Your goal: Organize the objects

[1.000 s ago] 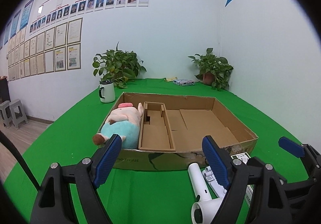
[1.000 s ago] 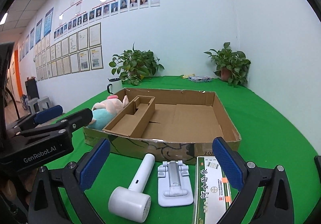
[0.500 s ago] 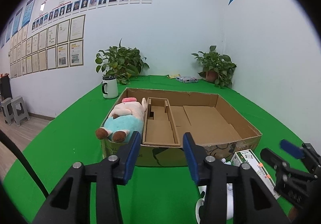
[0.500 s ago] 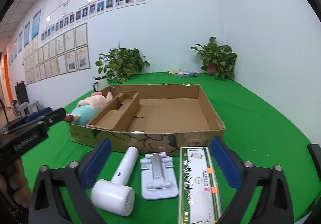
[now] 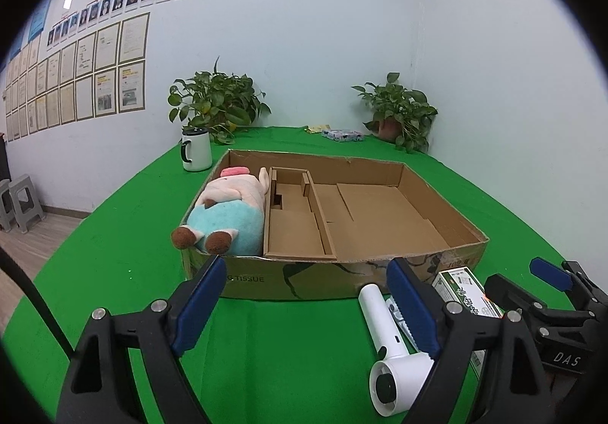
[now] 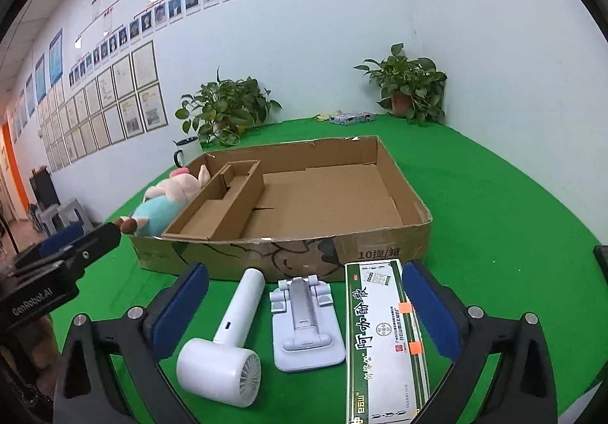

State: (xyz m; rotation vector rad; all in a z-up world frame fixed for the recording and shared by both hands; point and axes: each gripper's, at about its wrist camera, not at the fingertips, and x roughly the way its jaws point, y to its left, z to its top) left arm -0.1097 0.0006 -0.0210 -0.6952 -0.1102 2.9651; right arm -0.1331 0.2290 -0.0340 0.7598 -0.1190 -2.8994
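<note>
An open cardboard box (image 5: 440, 196) (image 6: 380, 249) sits on the green table, with a plush toy (image 5: 228, 211) (image 6: 163, 203) lying in its left compartment. In front of the box lie a white handheld fan (image 5: 383, 340) (image 6: 228, 333), a pale folding stand (image 6: 304, 325) and a green-and-white carton (image 6: 383, 340) (image 5: 463, 289). My left gripper (image 5: 304, 272) hovers before the box's front wall, its jaws opening with nothing between them. My right gripper (image 6: 304, 268) hangs over the fan, stand and carton; its jaws are opening wide and the pads touch nothing.
A white mug (image 5: 197, 154) stands behind the box on the left. Two potted plants (image 5: 216, 101) (image 5: 399, 112) and a small packet (image 5: 342, 135) sit along the back wall. Grey stools (image 5: 19, 200) stand on the floor beyond the table's left edge.
Both grippers' jaws stood wide a second ago, had narrowed half a second ago and are spread wide again. The right gripper has tilted a little; the objects have not moved.
</note>
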